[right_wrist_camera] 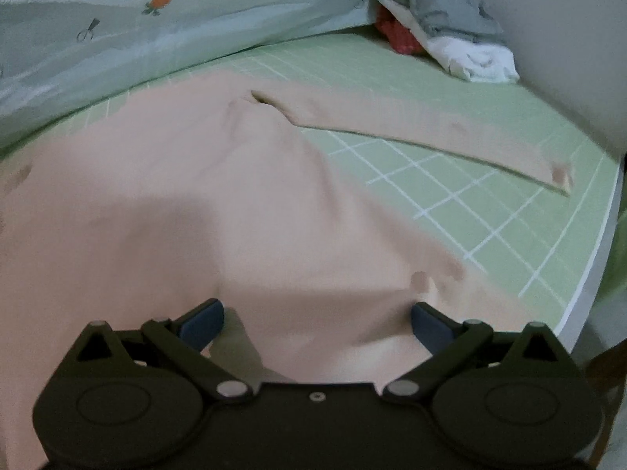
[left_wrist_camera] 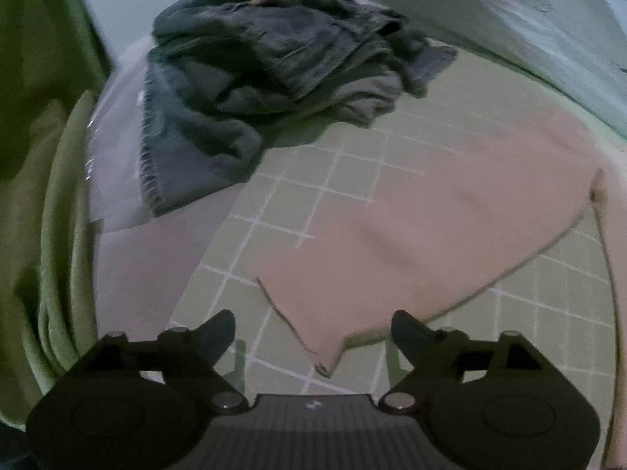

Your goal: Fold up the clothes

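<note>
Left wrist view: pink garment [left_wrist_camera: 431, 227] flat on green checked sheet [left_wrist_camera: 341, 164].

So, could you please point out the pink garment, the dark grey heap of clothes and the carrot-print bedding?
pink garment [right_wrist_camera: 164, 203]: right wrist view, flat body.
dark grey heap of clothes [left_wrist_camera: 250, 78]: left wrist view, heap's middle.
carrot-print bedding [right_wrist_camera: 117, 39]: right wrist view, near the carrot.

Bare green grid sheet [right_wrist_camera: 490, 196] lay open between the pink garment's [right_wrist_camera: 196, 215] body and sleeve. A dark clothes heap [left_wrist_camera: 254, 78] and quilt [right_wrist_camera: 117, 39] blocked the far side.
</note>
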Demonstrator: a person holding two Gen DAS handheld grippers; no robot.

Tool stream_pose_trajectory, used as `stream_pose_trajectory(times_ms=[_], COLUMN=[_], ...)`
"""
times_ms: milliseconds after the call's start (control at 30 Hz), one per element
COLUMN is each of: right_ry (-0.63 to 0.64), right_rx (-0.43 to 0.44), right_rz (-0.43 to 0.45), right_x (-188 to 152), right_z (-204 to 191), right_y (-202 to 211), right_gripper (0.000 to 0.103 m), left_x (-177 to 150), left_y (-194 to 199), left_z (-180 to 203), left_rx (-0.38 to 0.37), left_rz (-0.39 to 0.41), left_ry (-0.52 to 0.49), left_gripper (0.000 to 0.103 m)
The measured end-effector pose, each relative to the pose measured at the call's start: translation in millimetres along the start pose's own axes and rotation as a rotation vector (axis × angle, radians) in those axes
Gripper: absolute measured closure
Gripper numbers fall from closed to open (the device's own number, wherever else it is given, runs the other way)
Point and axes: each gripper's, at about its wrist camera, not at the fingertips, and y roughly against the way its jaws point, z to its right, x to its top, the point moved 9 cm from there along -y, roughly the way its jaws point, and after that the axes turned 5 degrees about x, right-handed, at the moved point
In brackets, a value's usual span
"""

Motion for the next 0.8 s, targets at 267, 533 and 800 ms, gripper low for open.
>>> stream_pose_trajectory(times_ms=[267,533,800], right_ry=[0.019,0.039,0.071], right_rx=[0.019,0.035,0.070], right_rz=[0.017,0.014,-0.031], right_x=[-3,-7,-5], right_z=[0,0,1], right_y=[2,6,5], right_gripper=[0.000,0.000,0.000], left_x=[-5,-2,4], left_y=[-14,-17,-10], left_z=[2,7,22], left_rx=[-0.027,-0.035,-0.049], left_rz=[-0.052,-0.051,-0.049], left_ry=[0.046,0.053,0.011], left_gripper=[0.015,0.014,0.040])
